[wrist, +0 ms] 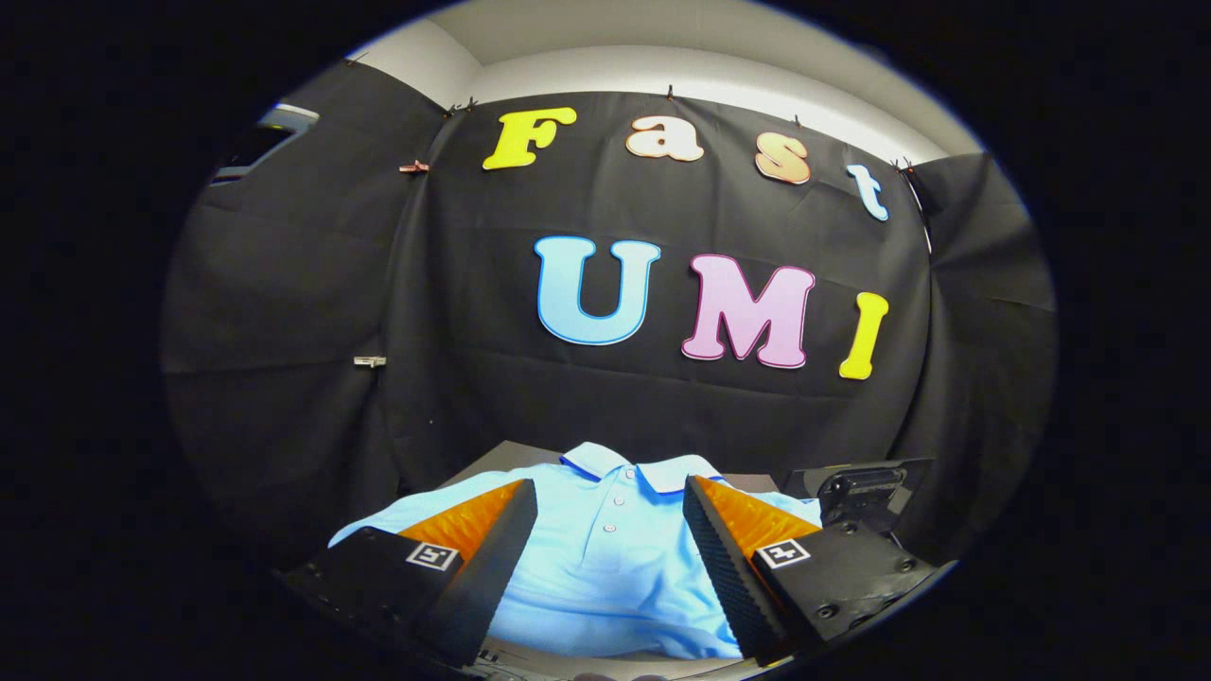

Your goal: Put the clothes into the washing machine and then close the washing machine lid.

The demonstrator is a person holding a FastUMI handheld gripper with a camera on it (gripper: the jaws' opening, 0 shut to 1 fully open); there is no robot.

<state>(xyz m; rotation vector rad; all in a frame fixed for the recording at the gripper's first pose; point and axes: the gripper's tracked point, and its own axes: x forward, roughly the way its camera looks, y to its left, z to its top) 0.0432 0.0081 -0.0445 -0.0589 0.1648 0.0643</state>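
A light blue polo shirt [610,558] with a collar and a row of buttons lies spread flat on a dark surface [506,454]. My gripper [610,497] hovers over it, open, one finger on each side of the button placket. Nothing is held between the fingers [497,539]. The shirt's collar lies just beyond the fingertips, and its lower part runs under them.
A dark device with a round knob [861,492] stands just right of the shirt, close to the right finger. The black cloth booth wall [454,359] hangs right behind the surface. A small clip [369,361] is pinned to the cloth at the left.
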